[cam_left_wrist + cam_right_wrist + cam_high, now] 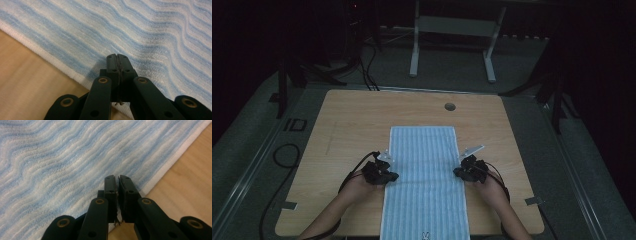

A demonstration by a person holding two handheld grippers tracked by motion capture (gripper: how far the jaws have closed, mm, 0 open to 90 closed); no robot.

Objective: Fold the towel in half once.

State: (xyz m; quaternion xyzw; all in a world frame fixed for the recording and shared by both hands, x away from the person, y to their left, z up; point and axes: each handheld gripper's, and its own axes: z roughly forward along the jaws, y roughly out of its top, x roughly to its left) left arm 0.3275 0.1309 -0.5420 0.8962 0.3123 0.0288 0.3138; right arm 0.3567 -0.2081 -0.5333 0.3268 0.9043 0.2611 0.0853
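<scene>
A blue-and-white striped towel (424, 180) is laid flat and lengthwise down the middle of the table (342, 125). A white woven border is seen along its long edges, and its near end is hung over the table's front edge.

Your high view looks forward and down over the dim table (357, 115) — both gripper views sit close above, probably, opposite edges of the same striped towel (424, 175).

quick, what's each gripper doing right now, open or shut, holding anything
Left gripper: shut, nothing between its jaws, over the striped towel near its edge.
Right gripper: a thin gap between its jaws, nothing held, over the towel's other edge.
</scene>
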